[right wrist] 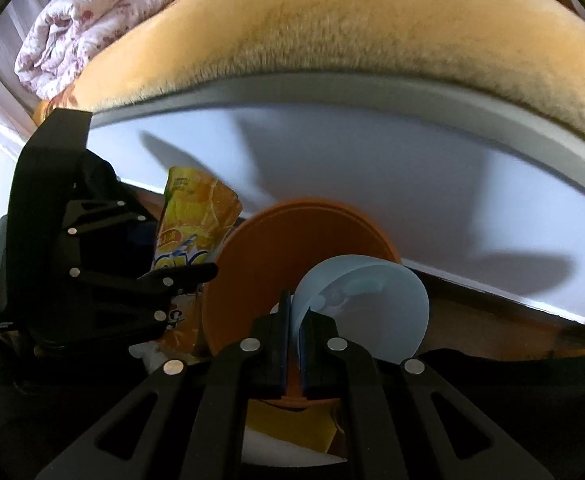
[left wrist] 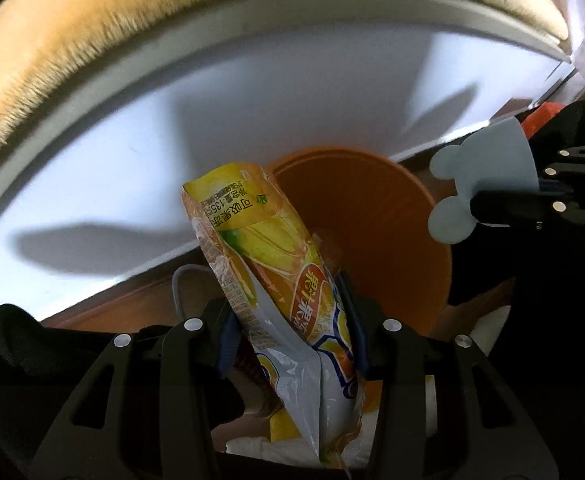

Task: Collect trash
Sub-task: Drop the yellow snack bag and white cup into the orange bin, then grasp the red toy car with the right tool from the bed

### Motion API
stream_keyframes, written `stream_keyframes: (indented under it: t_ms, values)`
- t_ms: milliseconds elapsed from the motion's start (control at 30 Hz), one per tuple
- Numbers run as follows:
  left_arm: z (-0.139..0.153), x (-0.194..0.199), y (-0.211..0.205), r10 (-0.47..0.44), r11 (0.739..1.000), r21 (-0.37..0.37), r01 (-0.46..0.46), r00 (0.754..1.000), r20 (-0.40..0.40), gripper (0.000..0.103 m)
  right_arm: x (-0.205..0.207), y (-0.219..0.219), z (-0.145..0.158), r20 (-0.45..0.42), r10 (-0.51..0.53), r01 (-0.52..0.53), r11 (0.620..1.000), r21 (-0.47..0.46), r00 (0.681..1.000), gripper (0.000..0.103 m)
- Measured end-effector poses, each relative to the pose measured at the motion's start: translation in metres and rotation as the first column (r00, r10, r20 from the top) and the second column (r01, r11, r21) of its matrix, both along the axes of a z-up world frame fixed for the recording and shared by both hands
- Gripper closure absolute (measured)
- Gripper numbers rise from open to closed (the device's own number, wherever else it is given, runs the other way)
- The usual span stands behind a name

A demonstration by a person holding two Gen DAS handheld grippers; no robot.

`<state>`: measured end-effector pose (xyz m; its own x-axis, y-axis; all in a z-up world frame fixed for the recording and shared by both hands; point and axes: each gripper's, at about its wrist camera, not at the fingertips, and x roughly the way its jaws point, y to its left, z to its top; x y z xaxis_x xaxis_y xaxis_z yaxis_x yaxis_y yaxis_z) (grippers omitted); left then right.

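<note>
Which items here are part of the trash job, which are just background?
Job:
- yellow snack pouch, held in the left gripper
- pale blue cup, pinched at its rim by the right gripper
- orange bin below both

Background:
- tan furry blanket
- white bed frame
- floral quilt

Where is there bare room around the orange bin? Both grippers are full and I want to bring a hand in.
Free: the brown floor strip right of the orange bin, along the white bed panel. Crowded: the bin's mouth, where the left gripper holds the snack bag and the right gripper the blue cup.
</note>
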<state>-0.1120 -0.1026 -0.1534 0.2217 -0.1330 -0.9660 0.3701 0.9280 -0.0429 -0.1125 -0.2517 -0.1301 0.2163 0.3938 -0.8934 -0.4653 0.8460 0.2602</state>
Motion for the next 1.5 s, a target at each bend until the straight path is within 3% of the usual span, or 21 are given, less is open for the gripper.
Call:
stream_keyframes:
  t_ms: [133, 167, 200, 233, 267, 400, 733, 833, 933, 1033, 1133, 1267, 1300, 1333, 1400, 1500]
  values:
    - [-0.011, 0.008, -0.002, -0.003, 1.0, 0.025, 0.004, 0.999, -0.032, 0.06, 0.008, 0.005, -0.011, -0.035, 0.015, -0.015, 1.0, -0.006, 0.999, 0.099]
    - [-0.013, 0.011, -0.003, -0.002, 0.999, 0.036, 0.003, 0.999, -0.036, 0.058, 0.011, 0.007, -0.016, -0.049, 0.018, -0.018, 1.0, -0.016, 0.999, 0.095]
    - [-0.018, 0.014, -0.003, 0.0, 0.999, 0.048, 0.003, 0.999, -0.051, 0.051, 0.014, 0.008, -0.02, -0.061, 0.013, -0.014, 1.0, -0.026, 0.998, 0.087]
    - [-0.021, 0.016, -0.004, 0.004, 0.999, 0.055, 0.0, 0.998, -0.068, 0.044, 0.016, 0.008, -0.024, -0.072, 0.0, -0.003, 0.999, -0.038, 0.997, 0.064]
    - [-0.024, 0.016, -0.002, 0.01, 0.998, 0.061, -0.005, 0.997, -0.078, 0.035, 0.018, 0.007, -0.026, -0.077, -0.011, 0.007, 0.999, -0.043, 0.997, 0.056]
    - [-0.031, 0.018, 0.005, 0.026, 0.998, 0.053, -0.021, 0.995, -0.096, 0.035, 0.02, -0.001, -0.028, -0.102, -0.04, 0.038, 0.999, -0.022, 0.994, 0.057]
    - [-0.016, 0.013, 0.012, 0.05, 0.999, -0.01, -0.051, 0.997, -0.065, 0.035, 0.004, -0.018, -0.009, -0.049, -0.069, 0.07, 0.998, 0.01, 0.996, 0.057]
    - [0.006, 0.008, 0.013, 0.039, 0.998, -0.053, -0.04, 0.999, -0.011, 0.035, -0.003, -0.02, 0.01, 0.002, -0.053, 0.053, 0.998, 0.024, 0.999, 0.057]
    - [0.037, -0.002, 0.018, 0.024, 0.995, -0.1, -0.015, 0.995, 0.092, 0.035, -0.008, -0.027, 0.042, 0.092, -0.031, 0.027, 0.998, 0.048, 0.995, 0.057]
    - [0.068, -0.01, 0.027, 0.03, 0.99, -0.143, -0.002, 0.98, 0.195, 0.035, 0.001, -0.031, 0.079, 0.188, -0.016, 0.001, 0.997, 0.078, 0.982, 0.057]
    - [0.094, -0.01, 0.036, 0.057, 0.984, -0.18, -0.006, 0.96, 0.275, 0.028, 0.022, -0.031, 0.112, 0.288, -0.008, -0.02, 0.995, 0.093, 0.958, 0.055]
    - [0.121, 0.001, 0.044, 0.097, 0.982, -0.187, -0.028, 0.924, 0.37, 0.026, 0.081, -0.027, 0.143, 0.387, -0.036, 0.001, 0.996, 0.091, 0.921, 0.045]
    - [0.126, 0.007, 0.047, 0.112, 0.981, -0.191, -0.038, 0.914, 0.389, 0.025, 0.099, -0.025, 0.145, 0.389, -0.073, 0.033, 0.993, 0.111, 0.918, 0.041]
    - [0.13, 0.011, 0.049, 0.124, 0.979, -0.197, -0.047, 0.908, 0.399, 0.025, 0.109, -0.027, 0.149, 0.39, -0.101, 0.056, 0.991, 0.123, 0.915, 0.03]
    - [0.134, 0.02, 0.053, 0.153, 0.973, -0.223, -0.065, 0.901, 0.406, 0.025, 0.134, -0.018, 0.149, 0.404, -0.174, 0.127, 0.982, 0.14, 0.898, 0.024]
    - [0.135, 0.03, 0.06, 0.189, 0.956, -0.28, -0.082, 0.905, 0.381, 0.025, 0.164, 0.007, 0.141, 0.397, -0.193, 0.162, 0.981, 0.109, 0.897, 0.015]
